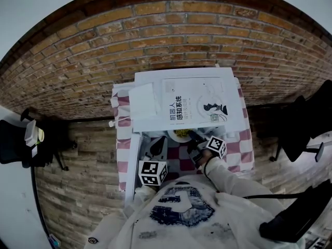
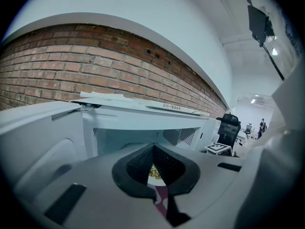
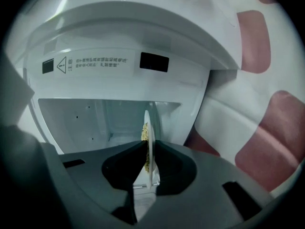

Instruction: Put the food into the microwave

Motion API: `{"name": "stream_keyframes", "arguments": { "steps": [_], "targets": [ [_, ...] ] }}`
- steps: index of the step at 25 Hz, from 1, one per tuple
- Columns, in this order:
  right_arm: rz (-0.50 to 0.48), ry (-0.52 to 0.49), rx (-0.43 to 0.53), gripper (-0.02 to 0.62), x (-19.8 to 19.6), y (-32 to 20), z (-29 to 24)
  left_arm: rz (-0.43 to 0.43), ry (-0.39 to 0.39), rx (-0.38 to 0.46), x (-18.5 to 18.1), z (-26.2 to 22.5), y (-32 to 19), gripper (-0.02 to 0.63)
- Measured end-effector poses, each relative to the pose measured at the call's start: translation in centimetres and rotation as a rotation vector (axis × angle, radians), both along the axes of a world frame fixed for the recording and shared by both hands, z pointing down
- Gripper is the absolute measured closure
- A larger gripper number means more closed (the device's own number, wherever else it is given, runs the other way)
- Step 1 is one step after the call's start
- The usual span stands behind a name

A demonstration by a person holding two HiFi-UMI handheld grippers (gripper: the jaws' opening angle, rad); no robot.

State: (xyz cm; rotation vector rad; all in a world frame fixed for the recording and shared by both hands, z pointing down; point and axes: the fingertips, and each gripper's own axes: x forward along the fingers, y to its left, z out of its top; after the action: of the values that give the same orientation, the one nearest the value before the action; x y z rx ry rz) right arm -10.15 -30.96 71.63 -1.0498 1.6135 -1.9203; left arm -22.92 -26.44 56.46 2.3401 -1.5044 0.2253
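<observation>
**A:** Status. Right gripper (image 3: 147, 149): fingers clamped on the rim of the plate (image 3: 150, 151), which this view shows edge-on. The food (image 3: 143, 130) lies on it, at the mouth of the microwave (image 3: 119, 42), not yet inside. Left gripper (image 2: 153, 149): fingers together, nothing between them, at 8 o'clock of the plate in the head view.

**B:** Door?

**A:** Door (image 1: 133, 165) open, at 9 o'clock of the cavity. Way in at 12 o'clock looks free.

**B:** Judgement for the step: hold the plate level so the loose food does not slide. Go straight toward 12 o'clock, low over the cavity floor and clear of the side walls. Set it flat before letting go. A one-sided rim grip probably levers, so go slowly.

**A:** Materials. Plate: thin, white, smooth; likely slippery at the rim. Food: yellowish, granular heap. Microwave: boxy, glossy white casing, perforated panels inside. Table (image 1: 239, 149): red-and-white checked cloth, soft.
</observation>
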Motion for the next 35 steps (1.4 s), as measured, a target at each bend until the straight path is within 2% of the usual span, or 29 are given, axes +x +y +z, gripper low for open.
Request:
{"name": "stream_keyframes", "arguments": {
  "steps": [17, 23, 29, 35],
  "targets": [
    [-0.005, 0.020, -0.001, 0.537, -0.3, -0.7, -0.2, 0.008, 0.013, -0.014, 0.3, 0.1, -0.1, 0.598],
    [-0.007, 0.008, 0.009, 0.492, -0.1, -0.5, -0.3, 0.018, 0.015, -0.013, 0.4, 0.2, 0.0, 0.598],
    [-0.022, 0.050, -0.019, 0.486, -0.1, -0.1, -0.3, 0.018, 0.016, -0.013, 0.4, 0.1, 0.0, 0.598],
    [-0.017, 0.042, -0.030, 0.477, 0.2, 0.4, -0.1, 0.019, 0.019, -0.016, 0.5, 0.3, 0.0, 0.598]
  ]
}}
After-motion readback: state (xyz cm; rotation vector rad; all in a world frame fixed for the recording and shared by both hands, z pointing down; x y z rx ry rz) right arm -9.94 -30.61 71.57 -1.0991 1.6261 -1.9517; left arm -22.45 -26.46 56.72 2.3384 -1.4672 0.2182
